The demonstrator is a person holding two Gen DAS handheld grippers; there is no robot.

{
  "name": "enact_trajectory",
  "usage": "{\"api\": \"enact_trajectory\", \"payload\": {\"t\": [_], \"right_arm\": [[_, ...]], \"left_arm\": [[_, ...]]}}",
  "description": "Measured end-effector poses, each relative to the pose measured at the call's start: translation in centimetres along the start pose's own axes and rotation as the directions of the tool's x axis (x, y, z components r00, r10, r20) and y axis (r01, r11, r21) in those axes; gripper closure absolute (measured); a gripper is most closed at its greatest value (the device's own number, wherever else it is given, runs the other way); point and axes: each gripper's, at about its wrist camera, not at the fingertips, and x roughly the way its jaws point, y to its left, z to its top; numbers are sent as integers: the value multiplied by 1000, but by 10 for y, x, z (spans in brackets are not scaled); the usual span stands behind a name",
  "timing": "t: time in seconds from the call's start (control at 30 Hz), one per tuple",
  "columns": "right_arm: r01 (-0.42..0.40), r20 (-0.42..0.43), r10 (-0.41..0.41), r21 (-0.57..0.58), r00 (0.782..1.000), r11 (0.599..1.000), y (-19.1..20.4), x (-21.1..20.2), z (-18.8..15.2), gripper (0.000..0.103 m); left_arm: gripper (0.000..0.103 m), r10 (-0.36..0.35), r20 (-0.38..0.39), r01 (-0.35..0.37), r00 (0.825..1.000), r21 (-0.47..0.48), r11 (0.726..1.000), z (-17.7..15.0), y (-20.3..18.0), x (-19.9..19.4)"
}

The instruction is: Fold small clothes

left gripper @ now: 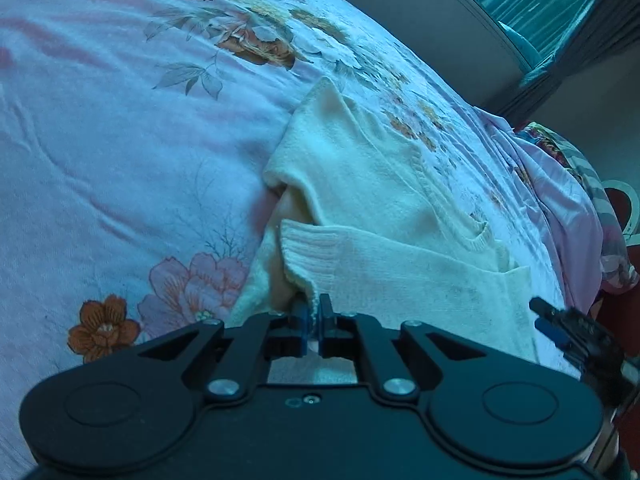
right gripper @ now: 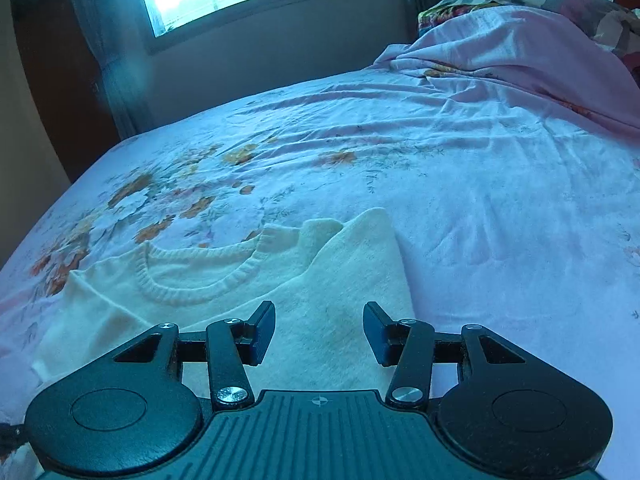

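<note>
Floral bedsheet (right gripper: 460,184) is lying under a cream sweater (left gripper: 380,208); left gripper (left gripper: 315,316) is pinching its ribbed cuff (left gripper: 308,256), right gripper (right gripper: 319,332) is hovering spread apart.

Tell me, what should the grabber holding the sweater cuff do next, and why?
Probably the left gripper should carry the ribbed cuff across the cream sweater and lay the sleeve flat. It is shut on the cuff, while the right gripper hovers open over the sweater on the floral bedsheet.
</note>
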Motion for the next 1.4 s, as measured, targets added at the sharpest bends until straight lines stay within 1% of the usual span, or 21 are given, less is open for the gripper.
{"api": "enact_trajectory", "payload": {"t": [0.1, 0.17, 0.2, 0.3, 0.4, 0.47, 0.5, 0.53, 0.57, 0.63, 0.7, 0.73, 0.8, 0.87, 0.93, 1.03, 1.07, 1.17, 1.27, 1.33, 1.4], "right_arm": [[41, -4, -41, -49, 999, 998, 1, 21, 8, 54], [90, -64, -96, -96, 993, 991, -3, 44, 11, 55], [124, -107, -136, -116, 985, 986, -8, 60, 9, 55], [142, -116, -154, -104, 981, 984, -11, 64, 16, 55], [85, -29, -87, -69, 996, 994, -7, 43, 22, 55], [85, -15, -86, -81, 996, 993, 0, 42, 23, 55], [86, -40, -89, -80, 995, 993, 1, 47, 20, 55], [94, -114, -103, -81, 988, 992, 0, 61, 17, 55], [100, -144, -114, -100, 983, 990, 1, 67, 13, 55], [104, -127, -119, -123, 985, 987, 8, 56, 11, 54], [34, -98, -42, -83, 994, 996, 11, 32, 7, 54], [13, -71, -19, -83, 997, 996, 14, 19, 2, 54], [-15, -77, 6, -121, 997, 993, 23, 6, -12, 54], [-15, -151, -8, -151, 988, 988, 30, 13, -31, 54], [10, -138, -36, -185, 990, 983, 35, 9, -40, 54], [-54, -103, 43, -102, 994, 993, 37, -18, -39, 54], [-55, -96, 45, -102, 994, 993, 38, -25, -44, 54], [-31, -173, 0, -175, 985, 984, 42, -27, -70, 54], [-20, -140, -5, -176, 990, 984, 44, -56, -82, 54], [-63, -124, 45, -149, 991, 987, 44, -82, -92, 54], [-61, -143, 34, -194, 989, 979, 49, -99, -109, 54]], "left_arm": [[96, 21, -12, -21, 1000, 47, 999, 2, -5, 3], [93, 30, -12, -29, 999, 74, 997, 3, -9, 1], [90, 35, -5, -35, 999, 79, 996, 3, -10, -2], [89, 73, 56, -79, 996, 102, 992, 3, -13, -18], [89, 39, 90, -49, 995, 117, 992, 8, -20, -31], [89, 16, 73, -26, 997, 140, 990, 12, -29, -25], [89, 9, 54, -17, 999, 142, 990, 12, -33, -19], [89, 9, 31, -14, 999, 139, 990, 11, -35, -10], [89, 24, 5, -24, 1000, 135, 991, 9, -35, -1], [90, 50, -5, -49, 999, 138, 989, 3, -30, 11], [92, 49, 1, -48, 999, 137, 989, 1, -26, 8], [93, 46, -1, -46, 999, 124, 991, 2, -24, 6], [91, 47, 7, -48, 999, 125, 991, 2, -25, 0], [91, 72, 10, -73, 997, 147, 986, -1, -26, 5], [91, 78, 2, -78, 997, 137, 988, -1, -26, 5], [83, 74, 2, -73, 997, 155, 985, -4, -32, -10], [83, 84, 5, -83, 996, 167, 982, -7, -33, -13], [83, 105, -8, -102, 994, 166, 981, -17, -29, -16], [83, 111, -36, -104, 993, 157, 982, -26, -31, -28], [83, 105, -39, -96, 994, 187, 978, -38, -33, -39], [82, 121, -40, -108, 992, 230, 967, -53, -34, -48]]}}
